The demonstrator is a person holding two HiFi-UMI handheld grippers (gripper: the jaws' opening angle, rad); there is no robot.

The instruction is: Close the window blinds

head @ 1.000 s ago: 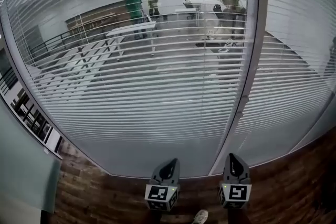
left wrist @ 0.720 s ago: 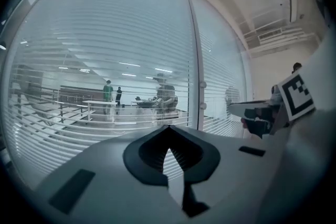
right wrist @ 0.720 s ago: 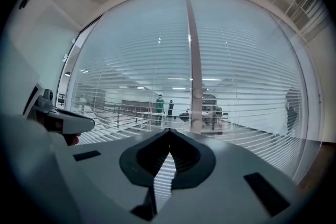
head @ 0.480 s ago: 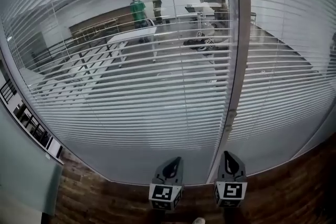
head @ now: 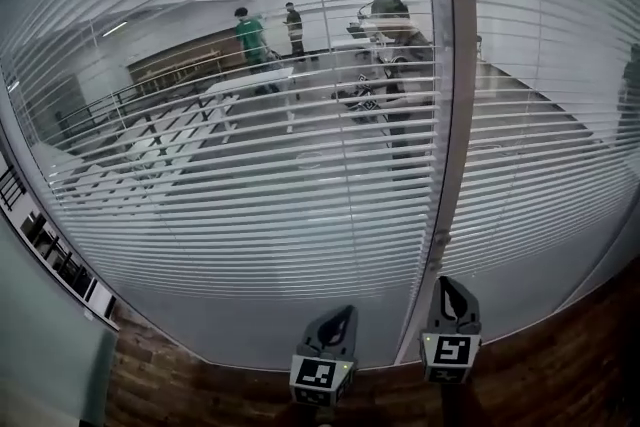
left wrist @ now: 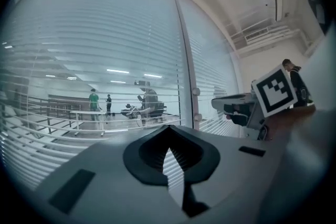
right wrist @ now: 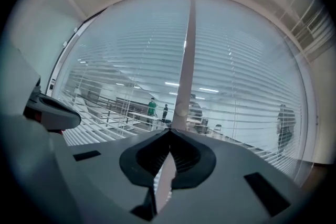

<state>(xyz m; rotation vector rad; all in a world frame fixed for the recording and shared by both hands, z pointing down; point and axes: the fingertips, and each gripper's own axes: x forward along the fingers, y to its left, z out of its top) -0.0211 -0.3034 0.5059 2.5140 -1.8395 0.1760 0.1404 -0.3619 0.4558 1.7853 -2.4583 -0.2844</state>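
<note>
White horizontal-slat window blinds [head: 250, 175] are hung across the glazed wall ahead and fill most of the head view. They are split into a left and a right panel by an upright pale grey frame post [head: 457, 105]. The slats are turned level with gaps between them, so a room beyond can be seen, where a person in a green top [head: 247, 33] is standing by long tables. The grey left gripper [head: 338, 320] and the grey right gripper [head: 458, 295] are held low, side by side above the dark wooden plank floor [head: 560, 355], and are pointed at the foot of the post, apart from the blinds. Each gripper's jaws are closed tip to tip, and nothing is held between them.
</note>
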